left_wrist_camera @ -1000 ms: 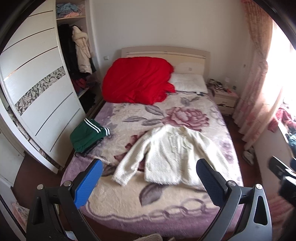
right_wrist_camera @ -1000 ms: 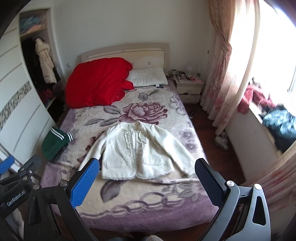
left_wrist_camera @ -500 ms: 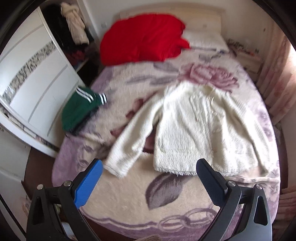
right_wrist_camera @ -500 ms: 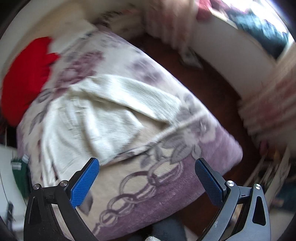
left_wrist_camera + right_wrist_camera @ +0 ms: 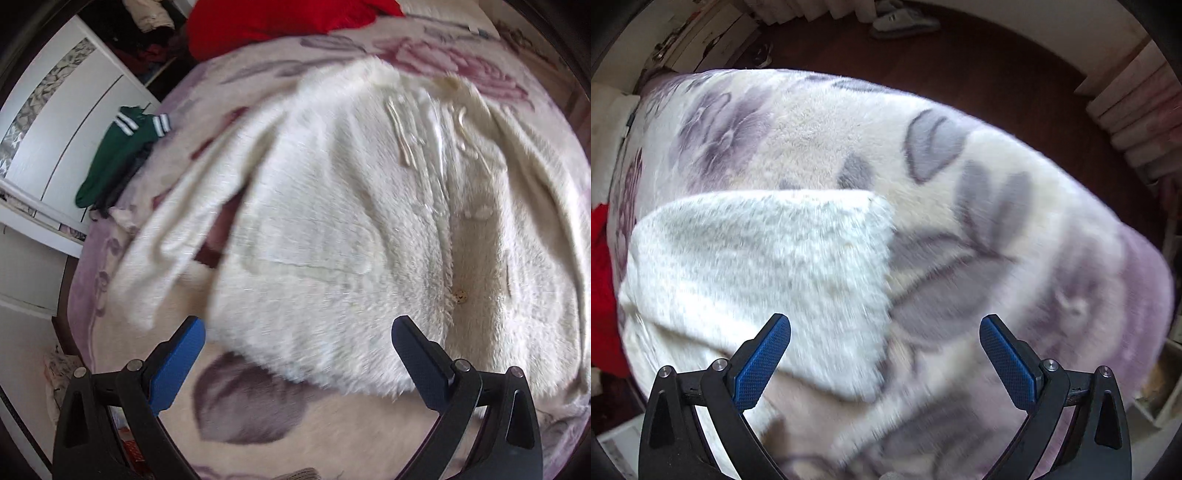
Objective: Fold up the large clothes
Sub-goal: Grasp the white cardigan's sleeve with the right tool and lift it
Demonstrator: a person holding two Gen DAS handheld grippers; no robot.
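You have brought both grippers down from a standing view of the whole room to just above the bed (image 5: 332,424), and the fluffy cream-white cardigan (image 5: 351,221) now fills most of the left wrist view. It lies flat, front up, in the middle of the floral plush blanket, hem toward the foot edge of the bed.

Your left gripper (image 5: 295,363) has moved in over the hem near the cardigan's left sleeve (image 5: 177,236), its blue-padded jaws wide apart and holding nothing. Your right gripper (image 5: 884,354) has swung toward the bed's window-side edge and now hangs over the cuff end of the other sleeve (image 5: 768,266), jaws equally wide and empty.

Nothing is folded yet. This reads as the approach to a first grasp, likely the sleeves brought across the body. The folded green garment with white stripes (image 5: 118,155) stays at the wardrobe-side edge.
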